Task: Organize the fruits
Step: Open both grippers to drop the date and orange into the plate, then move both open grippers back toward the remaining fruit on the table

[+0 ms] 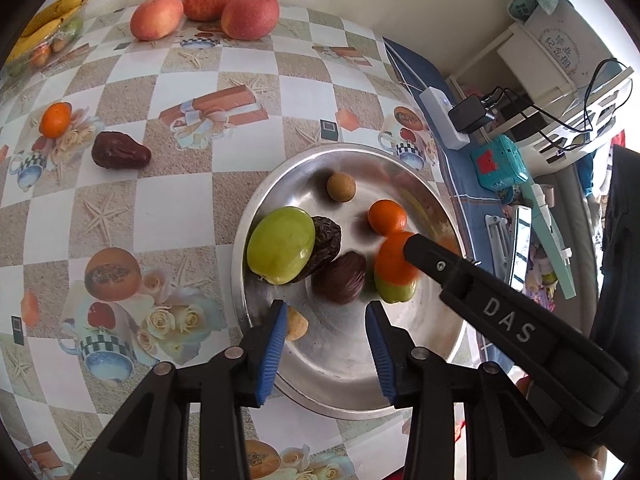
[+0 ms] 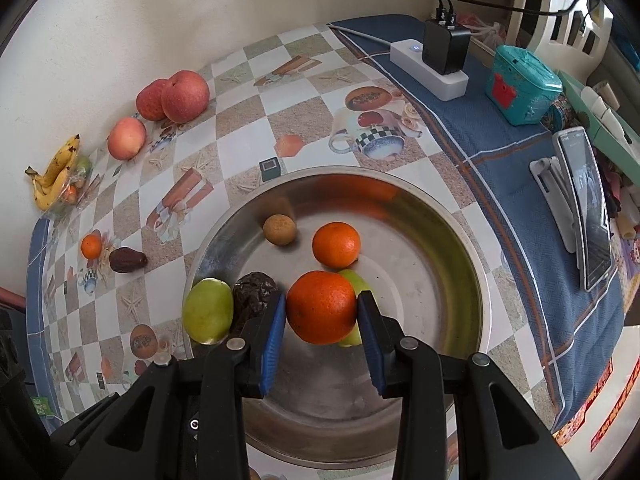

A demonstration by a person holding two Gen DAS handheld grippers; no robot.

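A steel bowl point(image 1: 256, 216) point(image 2: 476, 280) holds a big green fruit point(image 1: 280, 245) point(image 2: 208, 310), a wrinkled dark date point(image 1: 326, 240) point(image 2: 254, 292), a brown nut point(image 1: 340, 278), a longan point(image 1: 341, 187) point(image 2: 280, 230) and a small orange point(image 1: 387, 217) point(image 2: 336, 244). My right gripper point(image 2: 322, 312) is shut on another orange point(image 1: 394, 260), held just over a smaller green fruit point(image 1: 394, 292) point(image 2: 360, 280). My left gripper point(image 1: 326, 314) stands open over the bowl's near side, with a small tan fruit point(image 1: 297, 323) lying by its left pad. On the tablecloth lie one more orange point(image 1: 56, 120) point(image 2: 91, 246) and a date point(image 1: 120, 155) point(image 2: 126, 259).
Three apples point(image 1: 208, 0) point(image 2: 184, 96) and a bag of bananas point(image 1: 44, 20) point(image 2: 56, 176) line the wall at the back. To the right, on a blue cloth, sit a power strip with a charger point(image 2: 432, 64), a teal box point(image 2: 520, 84) and a phone on a stand point(image 2: 588, 208).
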